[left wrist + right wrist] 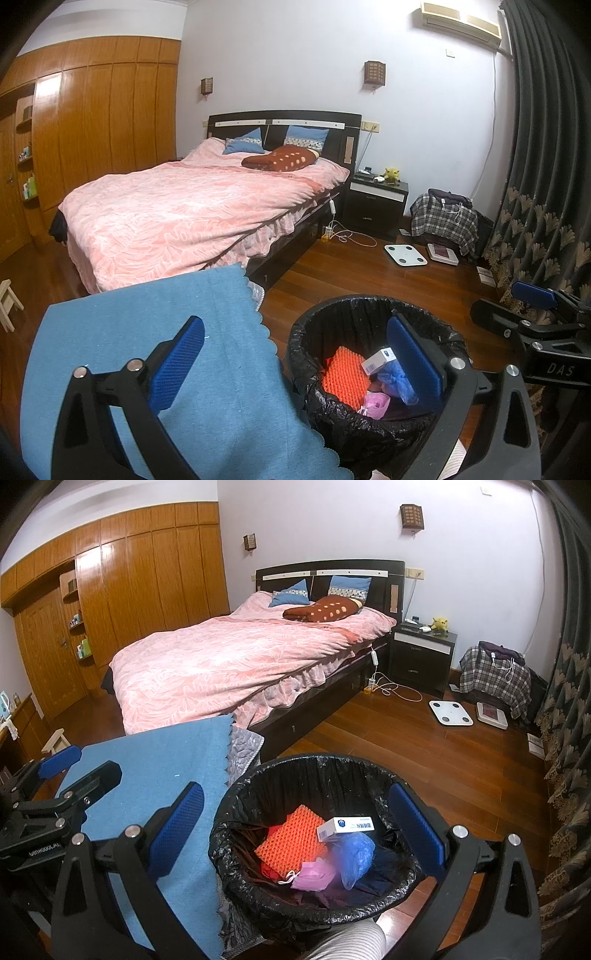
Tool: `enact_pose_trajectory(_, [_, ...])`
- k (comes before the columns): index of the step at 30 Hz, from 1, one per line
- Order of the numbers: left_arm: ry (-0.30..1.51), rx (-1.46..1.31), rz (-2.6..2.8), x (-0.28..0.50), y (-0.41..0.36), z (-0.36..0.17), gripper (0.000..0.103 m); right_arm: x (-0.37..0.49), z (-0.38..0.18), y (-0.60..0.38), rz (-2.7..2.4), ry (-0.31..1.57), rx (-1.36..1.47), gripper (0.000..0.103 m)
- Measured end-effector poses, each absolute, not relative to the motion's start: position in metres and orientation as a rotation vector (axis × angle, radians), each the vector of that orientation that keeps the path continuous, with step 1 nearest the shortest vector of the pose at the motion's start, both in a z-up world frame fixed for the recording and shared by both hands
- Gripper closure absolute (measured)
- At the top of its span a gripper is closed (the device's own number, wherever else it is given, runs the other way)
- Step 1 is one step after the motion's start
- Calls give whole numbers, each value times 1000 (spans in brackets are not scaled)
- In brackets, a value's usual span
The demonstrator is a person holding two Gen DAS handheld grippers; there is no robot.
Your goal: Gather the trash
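A round bin with a black bag [369, 435] [295, 775] stands on the wood floor beside a blue cloth-covered surface [147, 350] [155, 760]. In it lie an orange textured pad [343, 374] [291, 840], a white and blue box [376, 360] [345, 827], a blue plastic bag [397, 384] [354, 853] and a pink mask [375, 402] [314, 875]. My left gripper [295, 354] is open and empty, straddling the bin's left rim. My right gripper [306, 823] is open and empty above the bin. The right gripper also shows at the right edge of the left wrist view [532, 306], and the left gripper at the left of the right wrist view [74, 771].
A bed with a pink cover [192, 214] [236, 657] stands behind. A dark nightstand [376, 203] [421, 653], white scales [405, 254] [450, 712], a plaid-covered pile [443, 221] [495, 675] and dark curtains [546, 147] [569, 701] are at the right. Wooden wardrobes [92, 118] line the left.
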State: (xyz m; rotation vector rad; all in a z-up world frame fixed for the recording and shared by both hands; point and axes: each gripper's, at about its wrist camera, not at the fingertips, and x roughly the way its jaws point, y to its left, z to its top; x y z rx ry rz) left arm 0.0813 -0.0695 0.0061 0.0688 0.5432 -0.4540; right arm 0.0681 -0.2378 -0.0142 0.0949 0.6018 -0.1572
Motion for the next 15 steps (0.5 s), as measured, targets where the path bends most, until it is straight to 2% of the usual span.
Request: enact_pose_trajectory(15, [544,68,-453,82,-69,7,6,69,-13,-238,-157,604,94,6])
